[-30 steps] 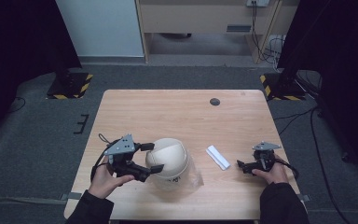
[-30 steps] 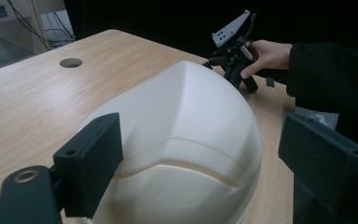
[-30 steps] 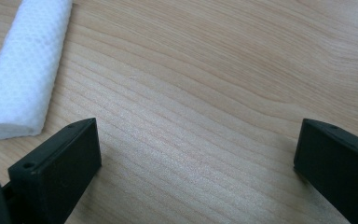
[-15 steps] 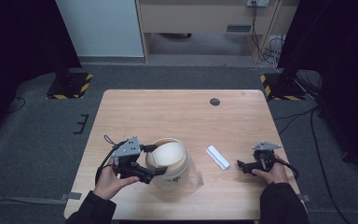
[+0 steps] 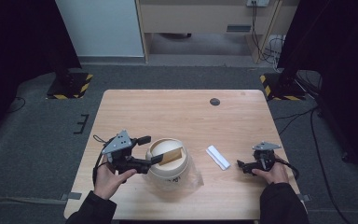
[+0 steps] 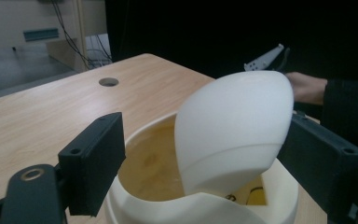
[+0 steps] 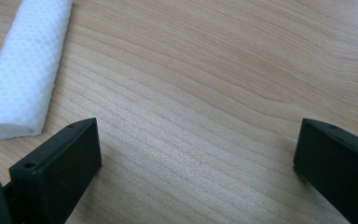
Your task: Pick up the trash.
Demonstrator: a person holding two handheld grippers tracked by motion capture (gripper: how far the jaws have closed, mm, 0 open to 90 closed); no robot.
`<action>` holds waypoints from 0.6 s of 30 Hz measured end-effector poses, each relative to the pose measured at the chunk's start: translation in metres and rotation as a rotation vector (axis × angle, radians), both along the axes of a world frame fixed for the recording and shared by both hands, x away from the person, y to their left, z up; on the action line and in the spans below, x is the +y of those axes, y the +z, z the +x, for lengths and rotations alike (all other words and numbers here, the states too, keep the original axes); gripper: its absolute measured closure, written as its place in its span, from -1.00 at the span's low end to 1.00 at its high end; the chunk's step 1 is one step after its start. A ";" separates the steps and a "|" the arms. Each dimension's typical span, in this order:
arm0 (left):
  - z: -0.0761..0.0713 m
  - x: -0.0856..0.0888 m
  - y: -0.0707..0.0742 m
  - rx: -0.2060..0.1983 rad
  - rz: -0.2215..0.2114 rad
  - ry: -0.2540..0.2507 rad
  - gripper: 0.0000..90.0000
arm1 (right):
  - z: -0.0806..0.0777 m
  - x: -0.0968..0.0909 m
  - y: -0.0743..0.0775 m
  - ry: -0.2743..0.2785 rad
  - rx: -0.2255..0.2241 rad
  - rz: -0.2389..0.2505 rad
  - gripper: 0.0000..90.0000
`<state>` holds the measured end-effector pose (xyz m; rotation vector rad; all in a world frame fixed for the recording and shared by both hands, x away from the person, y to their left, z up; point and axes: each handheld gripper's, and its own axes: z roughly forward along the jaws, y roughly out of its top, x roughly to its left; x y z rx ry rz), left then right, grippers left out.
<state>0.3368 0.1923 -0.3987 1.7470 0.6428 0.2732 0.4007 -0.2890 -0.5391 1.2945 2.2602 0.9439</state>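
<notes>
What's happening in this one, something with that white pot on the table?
A person works at a wooden table with a gripper in each hand. The left gripper is at the round white pot, whose domed lid stands tilted up between its wide-spread jaws, showing a yellowish inside. The right gripper rests open on the table beside a folded white cloth, apart from it.

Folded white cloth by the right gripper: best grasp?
Grip the cloth across its narrow width at mid-length, coming from above. It lies flat on the table as a long thin strip, so its long edges probably fit between the open jaws of the right gripper.
</notes>
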 end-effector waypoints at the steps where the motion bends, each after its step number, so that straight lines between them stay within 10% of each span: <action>1: 0.000 0.001 0.000 -0.002 -0.012 0.006 -0.65 | 0.000 0.000 0.000 0.000 0.000 0.000 -0.96; 9: -0.005 0.020 0.012 -0.020 -0.058 0.043 -0.65 | 0.001 -0.002 0.012 0.014 0.005 -0.036 -0.44; 18: -0.008 0.053 0.003 0.001 -0.028 0.148 -0.65 | 0.000 0.004 0.038 0.002 -0.077 0.049 -0.02</action>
